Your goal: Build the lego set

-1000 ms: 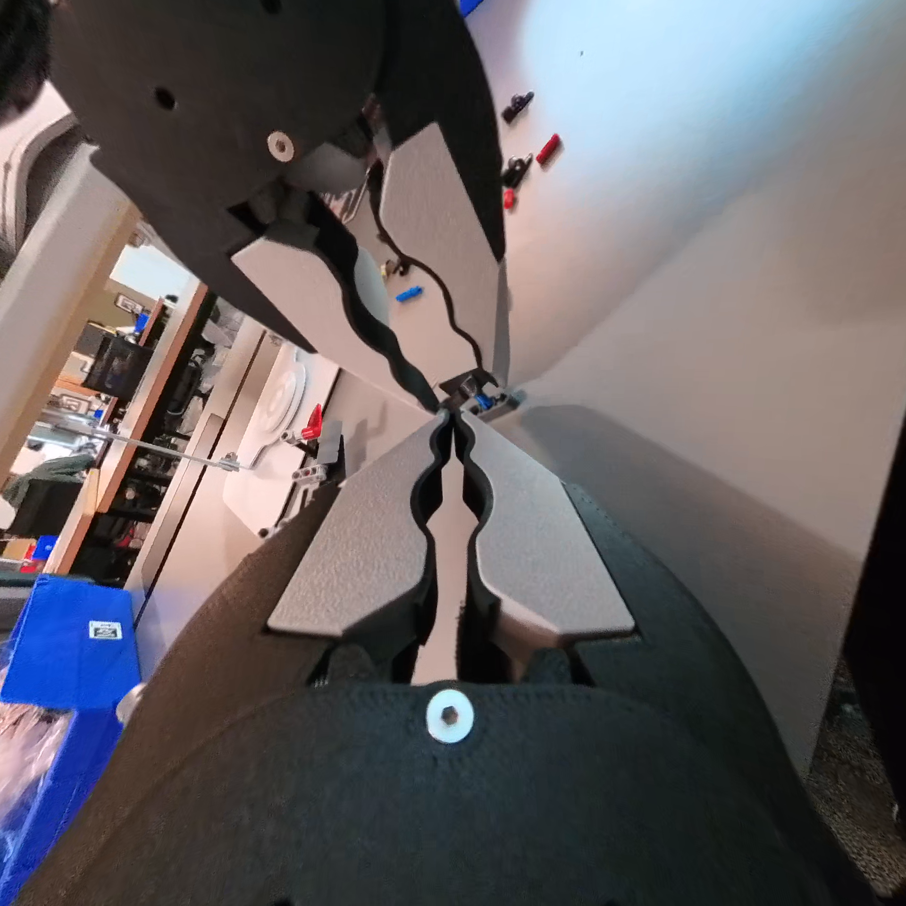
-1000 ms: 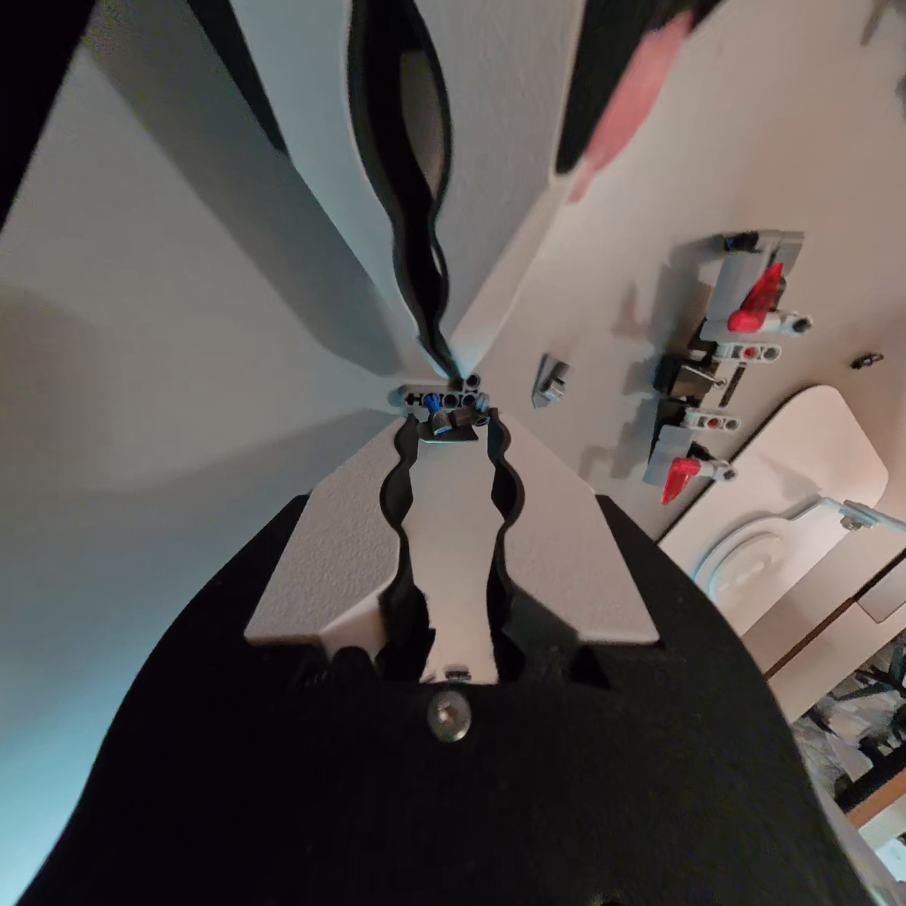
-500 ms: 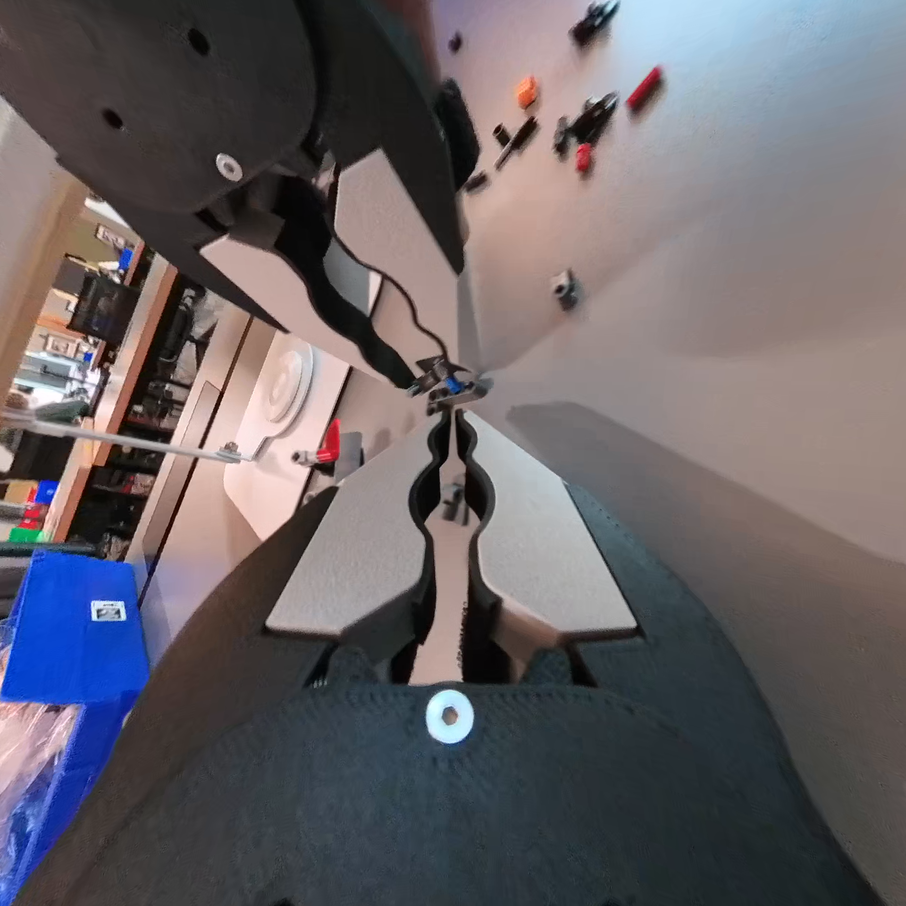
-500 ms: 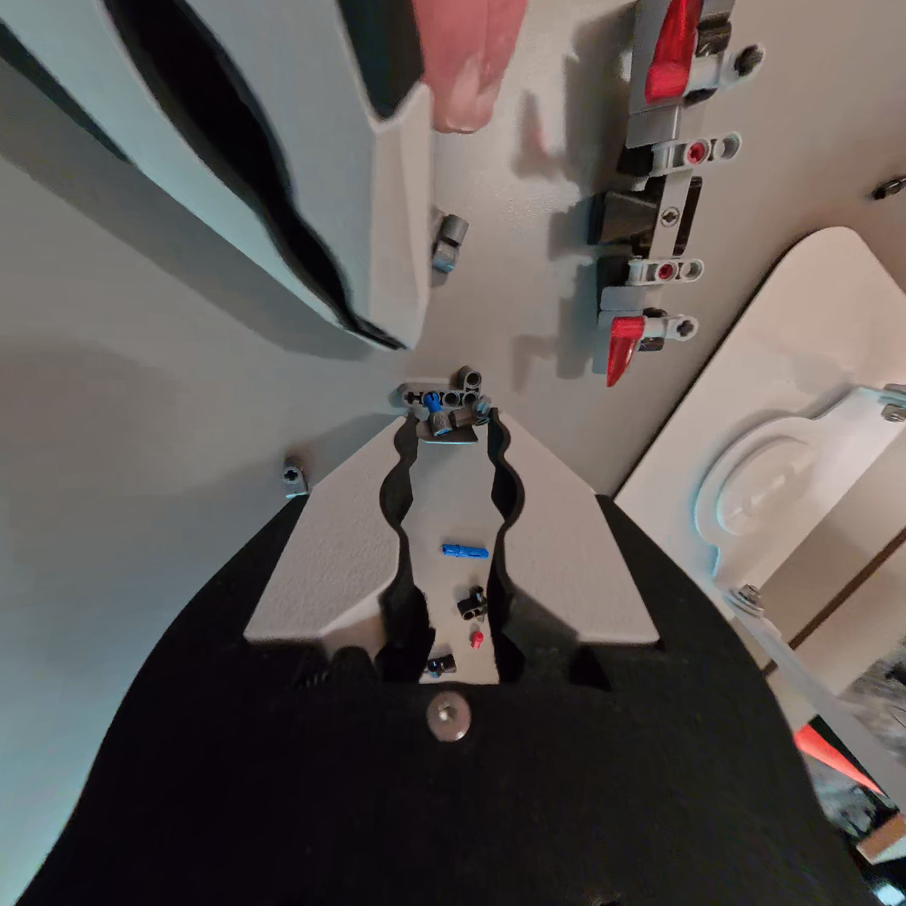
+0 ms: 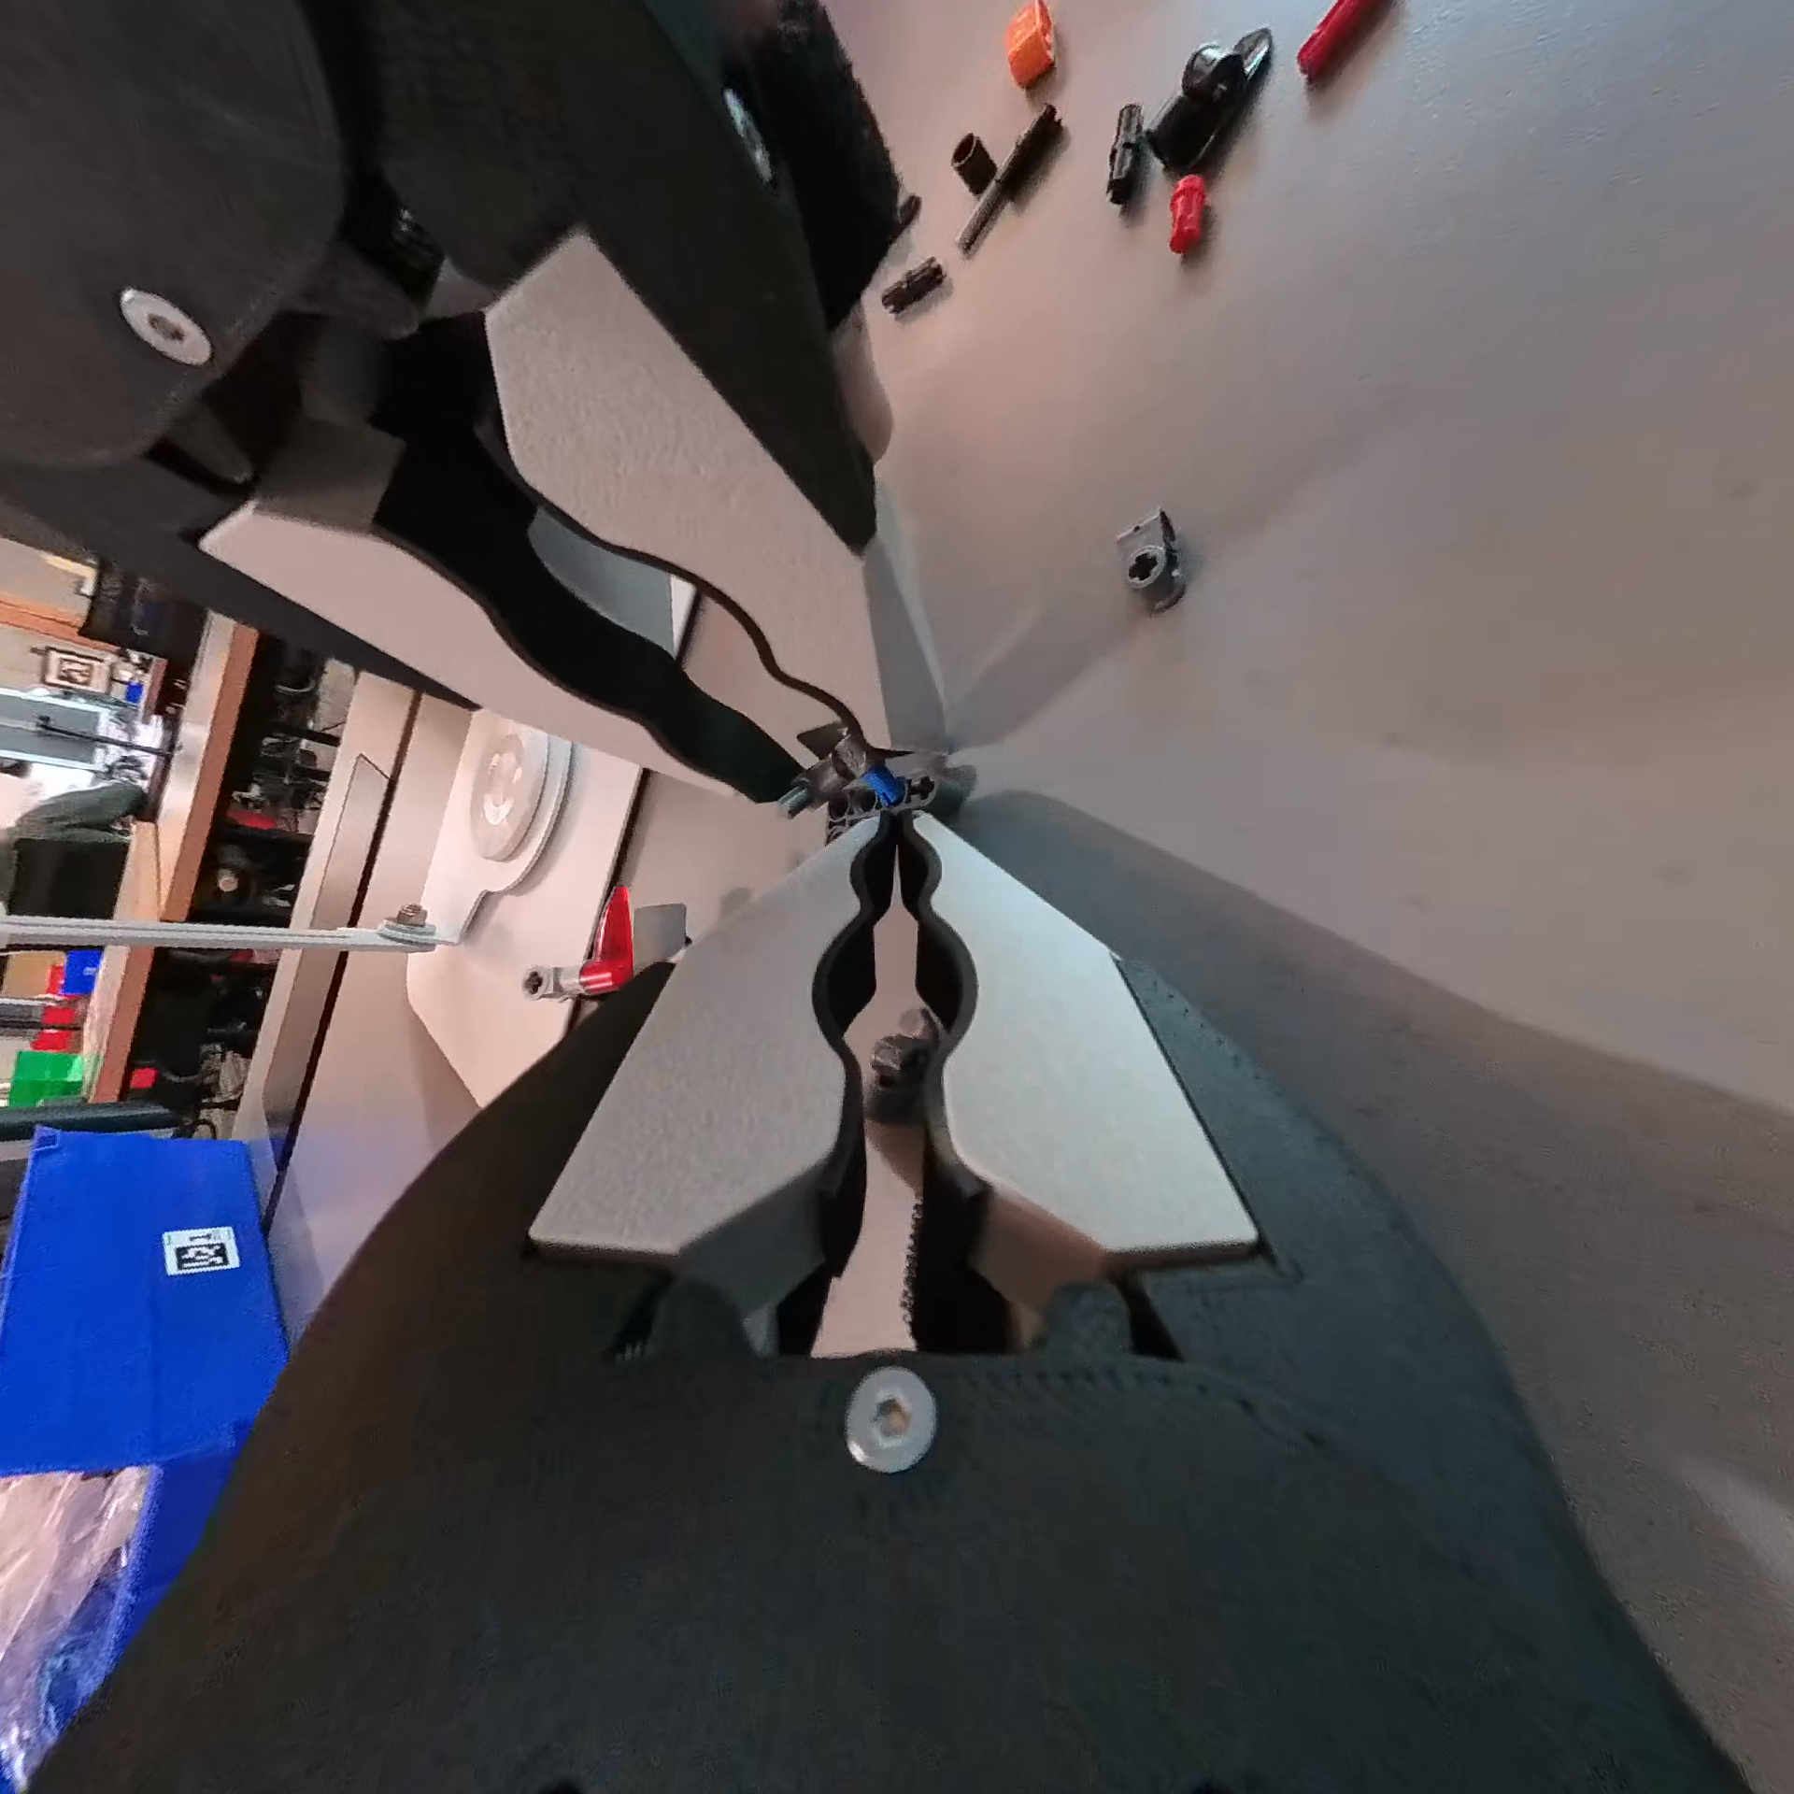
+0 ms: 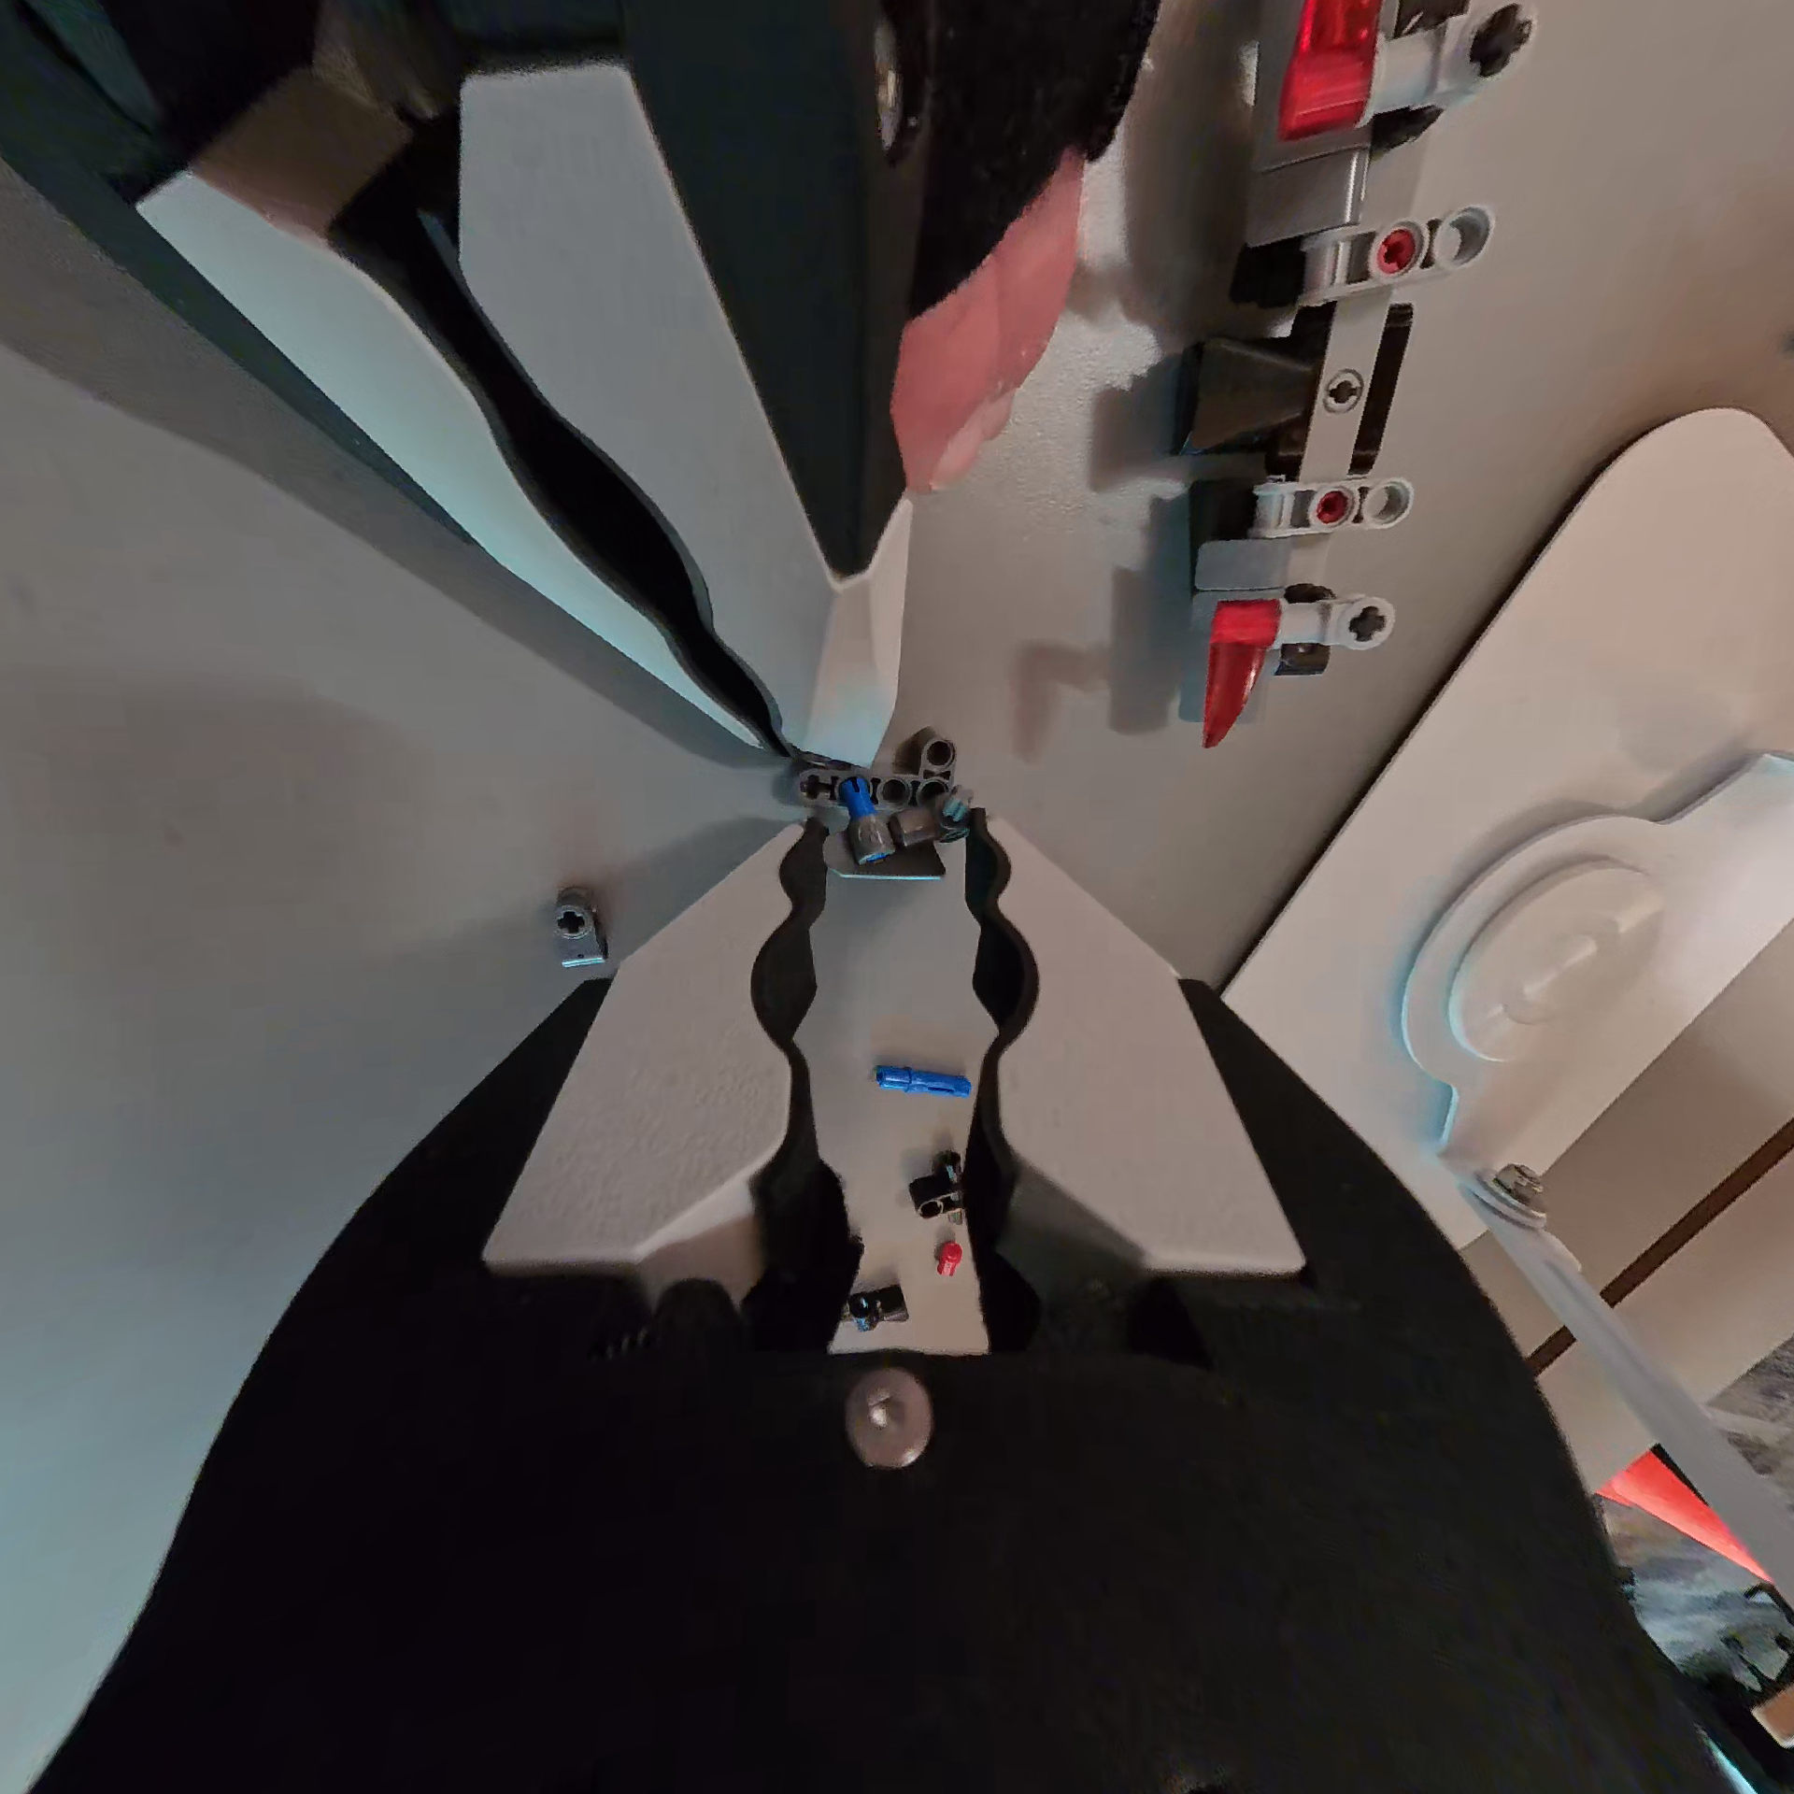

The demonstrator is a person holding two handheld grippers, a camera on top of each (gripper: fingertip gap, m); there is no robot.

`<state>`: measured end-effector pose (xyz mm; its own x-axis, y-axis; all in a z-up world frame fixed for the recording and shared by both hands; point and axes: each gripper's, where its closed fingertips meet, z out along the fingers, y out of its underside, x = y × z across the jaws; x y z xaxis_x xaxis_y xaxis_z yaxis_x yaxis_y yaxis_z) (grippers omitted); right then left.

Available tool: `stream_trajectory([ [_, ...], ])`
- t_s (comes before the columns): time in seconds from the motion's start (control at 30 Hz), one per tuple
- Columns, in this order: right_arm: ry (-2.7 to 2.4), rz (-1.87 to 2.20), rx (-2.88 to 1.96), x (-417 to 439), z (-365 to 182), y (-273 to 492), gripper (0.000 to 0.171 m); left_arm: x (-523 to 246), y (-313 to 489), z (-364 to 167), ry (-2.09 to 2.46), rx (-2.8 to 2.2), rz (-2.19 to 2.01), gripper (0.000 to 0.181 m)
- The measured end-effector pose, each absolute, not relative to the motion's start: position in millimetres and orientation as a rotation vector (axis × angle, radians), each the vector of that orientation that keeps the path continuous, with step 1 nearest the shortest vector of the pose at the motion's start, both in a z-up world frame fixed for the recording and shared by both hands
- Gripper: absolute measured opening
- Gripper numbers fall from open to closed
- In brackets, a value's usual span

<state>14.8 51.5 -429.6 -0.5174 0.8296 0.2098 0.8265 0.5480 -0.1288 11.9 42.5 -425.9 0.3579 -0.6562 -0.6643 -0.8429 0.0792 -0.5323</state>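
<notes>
- The left gripper point(image 5: 891, 825) is nearly closed, its tips pinching one end of a small grey sub-assembly point(image 5: 879, 781) held above the table point(image 5: 1456, 582).
- The right gripper point(image 6: 888, 835) is partly closed, with a clear gap between its fingers, and grips the same sub-assembly point(image 6: 888, 806) at its tips from the opposite side.
- The sub-assembly is a short dark grey beam with holes, a blue pin point(image 6: 859, 806) and a small grey connector on it; it sits between the two sets of tips, off the table.
- In the right wrist view a larger grey build point(image 6: 1330, 388) with red parts lies on the table, well apart from the held piece.
- A lone grey connector point(image 6: 580, 930) lies on the table near the right gripper's left finger; the same piece point(image 5: 1152, 573) shows in the left wrist view.
- Seen between the right gripper's fingers, on the table: a blue pin point(image 6: 922, 1079), a black connector point(image 6: 940, 1184), a small red piece point(image 6: 948, 1257) and another black piece point(image 6: 877, 1306).
- Far across the table in the left wrist view lie loose parts: an orange piece point(image 5: 1031, 44), black pins point(image 5: 1010, 175), a red pin point(image 5: 1186, 214) and a red rod point(image 5: 1340, 34).
- A blue bin point(image 5: 126, 1311) stands at the left edge of that view.
- A fingertip of the person's hand point(image 6: 980, 379) shows behind the left gripper in the right wrist view.
</notes>
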Motion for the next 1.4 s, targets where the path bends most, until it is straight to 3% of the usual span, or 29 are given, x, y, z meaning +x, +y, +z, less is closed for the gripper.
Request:
stream_trajectory([
  [0.67,-2.550,0.016,-1.406,15,-429,49,0.027,18,42,-421,1.361,-1.562,0.267,0.000],
  [1.0,-2.446,0.270,-1.503,21,-426,50,0.037,18,42,-421,1.359,-1.564,0.267,0.000],
  [1.27,-2.263,0.567,-1.555,22,-413,53,0.016,18,43,-421,1.356,-1.562,0.271,0.000],
  [1.4,-2.215,0.654,-1.602,21,-414,48,0.015,18,43,-421,1.356,-1.566,0.265,0.000],
])
